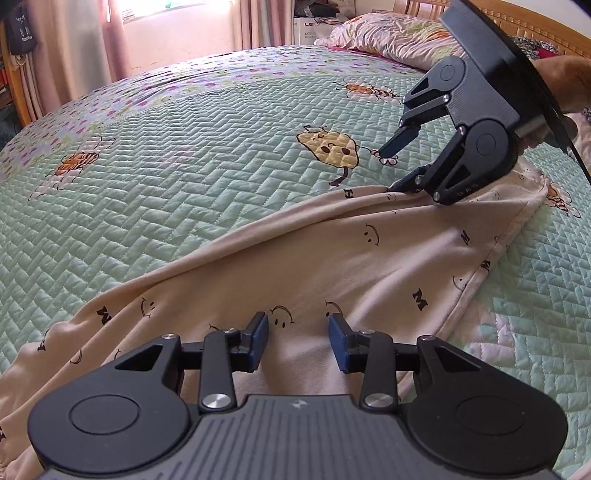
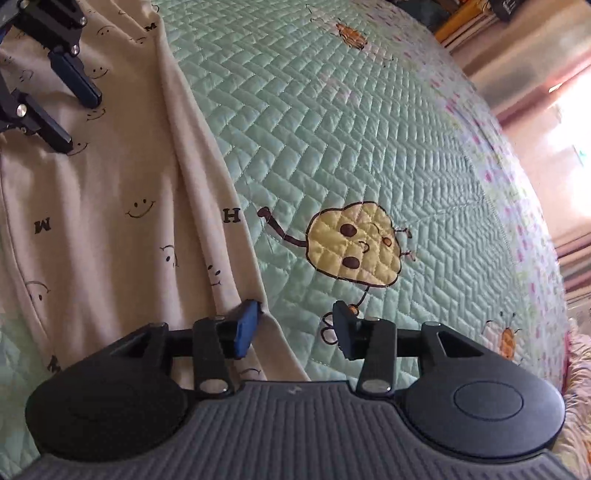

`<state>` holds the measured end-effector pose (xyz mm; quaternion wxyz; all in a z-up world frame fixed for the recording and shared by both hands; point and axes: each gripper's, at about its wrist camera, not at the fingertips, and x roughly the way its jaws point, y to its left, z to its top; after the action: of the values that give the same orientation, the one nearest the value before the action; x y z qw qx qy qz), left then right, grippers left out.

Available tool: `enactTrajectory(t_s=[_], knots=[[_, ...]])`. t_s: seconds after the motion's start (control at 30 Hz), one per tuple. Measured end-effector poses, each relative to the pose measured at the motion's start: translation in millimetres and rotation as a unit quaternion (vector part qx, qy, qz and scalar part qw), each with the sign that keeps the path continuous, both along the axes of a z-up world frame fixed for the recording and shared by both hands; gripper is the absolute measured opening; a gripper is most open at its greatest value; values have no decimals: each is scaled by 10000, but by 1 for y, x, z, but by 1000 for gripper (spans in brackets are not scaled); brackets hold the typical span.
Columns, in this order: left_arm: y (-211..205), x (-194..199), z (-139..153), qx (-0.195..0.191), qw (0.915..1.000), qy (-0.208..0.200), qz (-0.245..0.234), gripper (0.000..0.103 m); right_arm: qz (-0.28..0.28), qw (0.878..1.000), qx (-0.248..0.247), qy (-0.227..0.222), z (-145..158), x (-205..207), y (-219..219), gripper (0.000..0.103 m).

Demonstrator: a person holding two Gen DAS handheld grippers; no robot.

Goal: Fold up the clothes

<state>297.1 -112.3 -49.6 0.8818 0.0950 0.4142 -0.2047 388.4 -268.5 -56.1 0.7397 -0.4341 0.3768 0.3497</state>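
A cream garment [image 1: 332, 258] printed with smiley faces and black letters lies in long folds across the bed. My left gripper [image 1: 298, 325] hovers low over its middle, jaws apart, with nothing pinched between the blue pads. In the right wrist view the left gripper [image 2: 79, 122] shows at the top left over the same cloth. My right gripper [image 2: 295, 317] is open at the garment's [image 2: 110, 184] folded long edge. Its left fingertip [image 2: 247, 317] rests on the cloth, while the other is over the quilt. From the left wrist view the right gripper [image 1: 395, 166] stands at the far end of the garment.
A mint-green quilted bedspread [image 1: 147, 184] with a yellow cookie figure [image 2: 354, 243] covers the bed. A pillow [image 1: 399, 37] and wooden headboard [image 1: 517, 22] lie at the far end, pink curtains [image 1: 110, 37] behind. A person's hand [image 1: 565, 81] holds the right gripper.
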Motion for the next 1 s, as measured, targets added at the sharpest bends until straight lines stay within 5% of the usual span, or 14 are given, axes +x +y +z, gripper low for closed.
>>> enactTrajectory(t_s=[0.07,0.13,0.2,0.27,0.47,0.67,0.7,0.8,0.87,0.93,1.0], knots=[[2,0,0,-23,10000,0,-14,42,-237,9990,108,368,2,12,-2,46],[3,0,0,-33,10000,-3,-19,44,-690,9921,397,970,4,26,-7,34],[5,-1,0,-35,10000,-6,-19,47,-976,9850,690,1248,6,27,-11,3],[7,-1,-1,-7,10000,-22,-4,53,-978,9859,804,1095,5,15,-12,2],[7,-5,-1,93,9999,-42,123,59,-1114,9886,900,-456,18,-11,-13,1],[7,-5,0,147,9998,4,166,61,-1445,9822,1080,-522,1,1,-12,3],[7,-6,0,146,9998,15,162,62,-1491,9812,1119,-504,-2,2,-13,11],[8,-8,-1,180,9997,5,144,64,-2224,9509,2127,-340,19,7,-55,45],[8,-10,-1,199,9997,-6,146,64,-2764,9202,2725,-514,38,6,-93,46],[8,-11,0,200,9997,-6,165,64,-3398,8935,2786,-921,47,2,-132,47],[8,-13,0,192,9996,-1,192,65,-3623,8869,2716,-918,45,-5,-163,47]])
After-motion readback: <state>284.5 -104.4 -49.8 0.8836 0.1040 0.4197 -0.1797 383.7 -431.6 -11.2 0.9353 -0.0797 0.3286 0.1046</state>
